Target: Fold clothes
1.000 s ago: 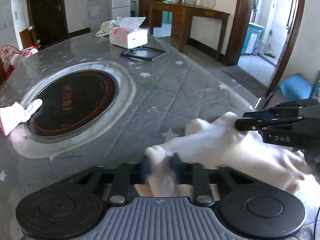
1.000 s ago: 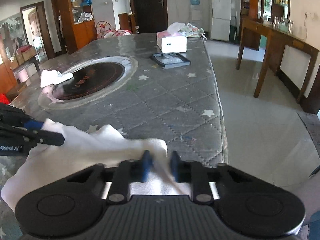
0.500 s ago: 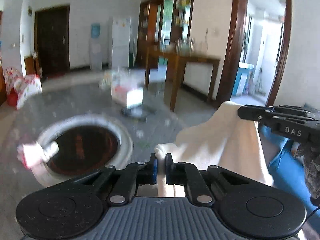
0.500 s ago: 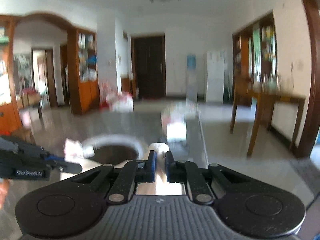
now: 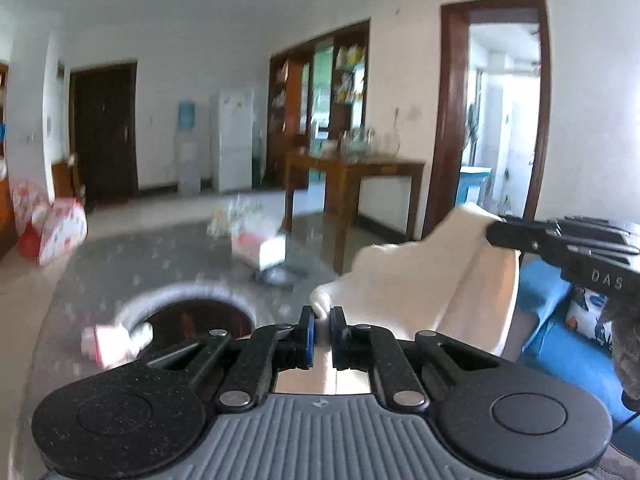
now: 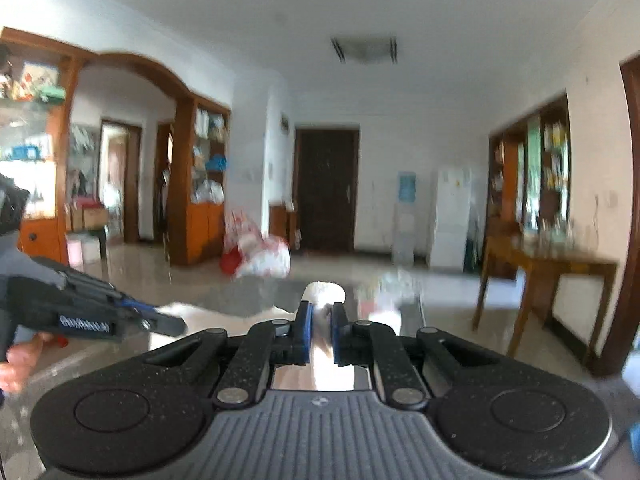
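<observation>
Cloth (image 5: pixel 404 276), soft cream fabric, hangs lifted above the grey quilted table (image 5: pixel 120 268), one corner clenched in the left gripper (image 5: pixel 322 325), the other gripper (image 5: pixel 560 240) pinching its far edge. From the right wrist, the right gripper (image 6: pixel 319 330) grips a rounded white fold (image 6: pixel 324 292) above that table.

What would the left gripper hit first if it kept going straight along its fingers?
Nothing nearby, apparently. The left gripper, shut on the white cloth, points over the grey table; the tissue box sits left of and below that line. Depth is unclear.
</observation>
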Tool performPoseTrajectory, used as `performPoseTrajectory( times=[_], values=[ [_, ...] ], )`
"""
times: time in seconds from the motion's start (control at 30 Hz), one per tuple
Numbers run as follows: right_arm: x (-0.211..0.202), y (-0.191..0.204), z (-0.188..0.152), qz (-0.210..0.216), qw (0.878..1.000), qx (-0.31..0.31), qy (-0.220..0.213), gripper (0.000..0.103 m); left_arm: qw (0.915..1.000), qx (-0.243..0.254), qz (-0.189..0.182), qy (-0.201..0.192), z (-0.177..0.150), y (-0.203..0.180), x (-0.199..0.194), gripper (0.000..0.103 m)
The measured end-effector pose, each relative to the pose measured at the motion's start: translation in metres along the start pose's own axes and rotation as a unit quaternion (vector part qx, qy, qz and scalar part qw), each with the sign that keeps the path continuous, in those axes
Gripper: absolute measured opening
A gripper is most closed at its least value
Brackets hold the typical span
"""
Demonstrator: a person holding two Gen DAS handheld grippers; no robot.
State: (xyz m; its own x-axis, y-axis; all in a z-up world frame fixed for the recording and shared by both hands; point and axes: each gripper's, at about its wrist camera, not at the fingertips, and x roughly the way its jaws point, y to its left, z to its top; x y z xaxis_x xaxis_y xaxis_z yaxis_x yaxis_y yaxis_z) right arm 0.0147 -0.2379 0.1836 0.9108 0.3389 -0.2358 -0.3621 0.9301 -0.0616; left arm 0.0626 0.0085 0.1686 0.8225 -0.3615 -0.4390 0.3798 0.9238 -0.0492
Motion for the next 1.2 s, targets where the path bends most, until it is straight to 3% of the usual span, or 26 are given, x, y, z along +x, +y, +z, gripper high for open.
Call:
performPoseTrajectory(
  times=[0.27,0.4,0.5,0.53,0.57,0.7,0.8,1.07,1.2],
  values=[
    [0.035,0.017,-0.074,-0.031,0.991,0.01,0.131,0.014,0.9944,-0.035,0.001,0.099,-0.07,0.005,0.031,0.012],
    [0.025,0.022,-0.086,-0.028,0.99,0.035,0.134,0.018,0.9931,-0.044,-0.003,0.109,-0.09,0.001,0.026,0.014],
    [0.013,0.025,-0.095,-0.019,0.989,0.049,0.139,0.027,0.9929,-0.043,0.0,0.111,-0.1,-0.005,0.018,0.032],
    [0.009,0.027,-0.099,-0.016,0.988,0.053,0.141,0.035,0.9929,-0.043,0.001,0.111,-0.103,-0.008,0.015,0.036],
    [0.005,0.03,-0.102,-0.013,0.988,0.055,0.145,0.041,0.9928,-0.043,0.003,0.112,-0.106,-0.01,0.013,0.039],
    [-0.005,0.035,-0.11,-0.016,0.986,0.075,0.15,0.046,0.9919,-0.05,0.009,0.117,-0.115,-0.02,0.004,0.047],
    [-0.009,0.033,-0.116,-0.02,0.982,0.108,0.154,0.057,0.9909,-0.057,0.015,0.121,-0.119,-0.026,0.001,0.054],
    [-0.019,0.035,-0.128,-0.039,0.975,0.15,0.159,0.069,0.988,-0.062,0.037,0.136,-0.126,-0.034,-0.005,0.068],
    [-0.02,0.037,-0.133,-0.043,0.972,0.163,0.164,0.071,0.9864,-0.069,0.044,0.143,-0.131,-0.034,-0.007,0.072]
  ],
)
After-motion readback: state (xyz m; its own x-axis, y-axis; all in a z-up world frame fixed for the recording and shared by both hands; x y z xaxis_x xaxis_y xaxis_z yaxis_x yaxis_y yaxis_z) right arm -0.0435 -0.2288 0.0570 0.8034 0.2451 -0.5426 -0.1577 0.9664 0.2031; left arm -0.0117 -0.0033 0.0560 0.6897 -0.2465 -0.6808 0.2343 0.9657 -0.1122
